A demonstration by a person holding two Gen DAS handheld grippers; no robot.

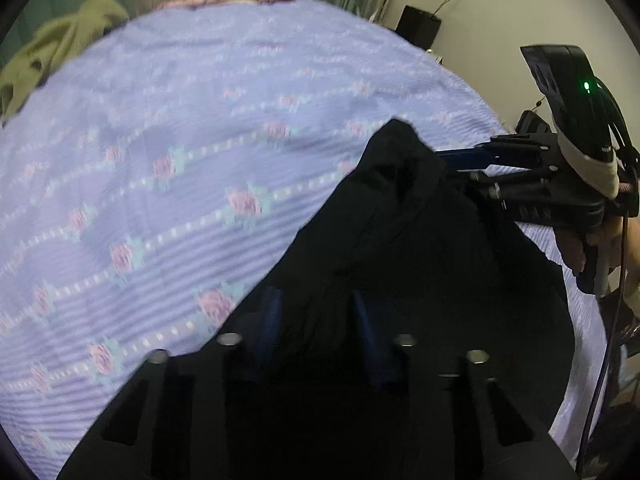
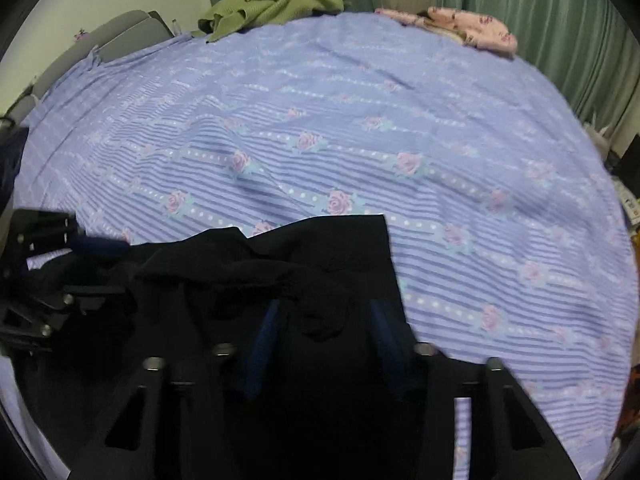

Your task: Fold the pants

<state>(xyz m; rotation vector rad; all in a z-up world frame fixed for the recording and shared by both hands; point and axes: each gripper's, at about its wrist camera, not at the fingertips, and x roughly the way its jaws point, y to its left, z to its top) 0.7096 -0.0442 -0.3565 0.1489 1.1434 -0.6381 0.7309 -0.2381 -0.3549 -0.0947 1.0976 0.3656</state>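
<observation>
Black pants [image 1: 420, 240] lie bunched on the near edge of a lilac bed cover with rose stripes [image 1: 200, 120]. My left gripper [image 1: 316, 294] points steeply down into them, dark cloth filling the narrow gap between its blue fingers [image 1: 272, 312]. From the right, my right gripper [image 1: 452, 160] reaches in and holds a raised peak of the cloth. In the right wrist view the pants [image 2: 240, 272] spread across the bottom. There my right gripper [image 2: 326, 304] pinches a crumpled fold, and my left gripper [image 2: 108, 248] bites the cloth at the far left.
A green garment [image 2: 276, 4] and a pink flowered one [image 2: 472, 26] lie at the far edge of the bed cover [image 2: 360, 120]. Green curtains hang behind. A black box [image 1: 418, 26] stands by the wall. A hand [image 1: 624, 248] holds the right gripper's handle.
</observation>
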